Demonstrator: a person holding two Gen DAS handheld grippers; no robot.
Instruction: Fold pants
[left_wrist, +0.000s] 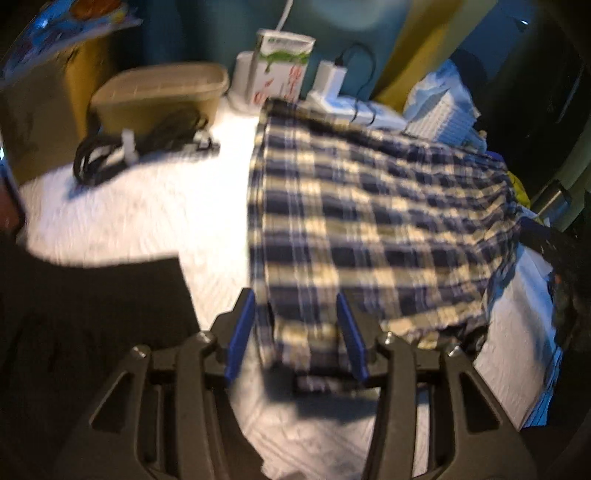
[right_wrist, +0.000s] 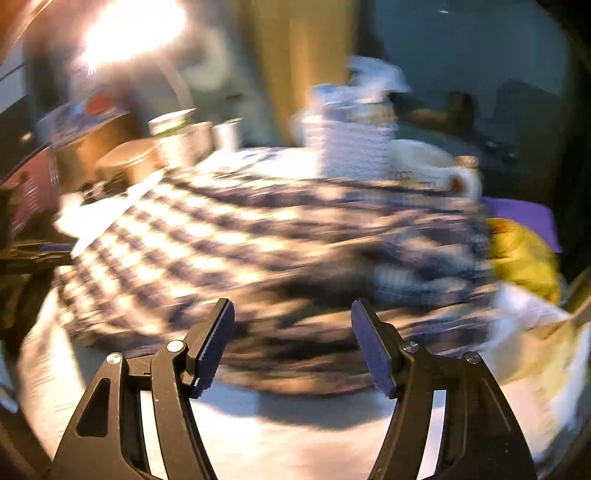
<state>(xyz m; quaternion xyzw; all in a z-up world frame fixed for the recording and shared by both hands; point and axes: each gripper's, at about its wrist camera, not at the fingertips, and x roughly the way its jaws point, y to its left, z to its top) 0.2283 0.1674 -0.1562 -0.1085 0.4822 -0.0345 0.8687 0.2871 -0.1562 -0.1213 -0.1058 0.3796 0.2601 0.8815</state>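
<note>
Left wrist: pants (left_wrist: 369, 221) hem between gripper (left_wrist: 295, 332) pads

Ahead of me the white textured tabletop (left_wrist: 122, 218) carries a clutter along its far edge. A tan plastic tub (left_wrist: 159, 94) sits toward the far left corner, with a coil of black cable (left_wrist: 140, 147) bound by a white tie just in front of it. Beside the tub stands a white carton with green and red print (left_wrist: 282, 64), then a white charger block with a black cord (left_wrist: 334, 79). At the far right edge I see a white ribbed basket (right_wrist: 351, 151), a white mug (right_wrist: 432, 171) beside it, and crumpled yellow fabric (right_wrist: 524, 254).
</note>
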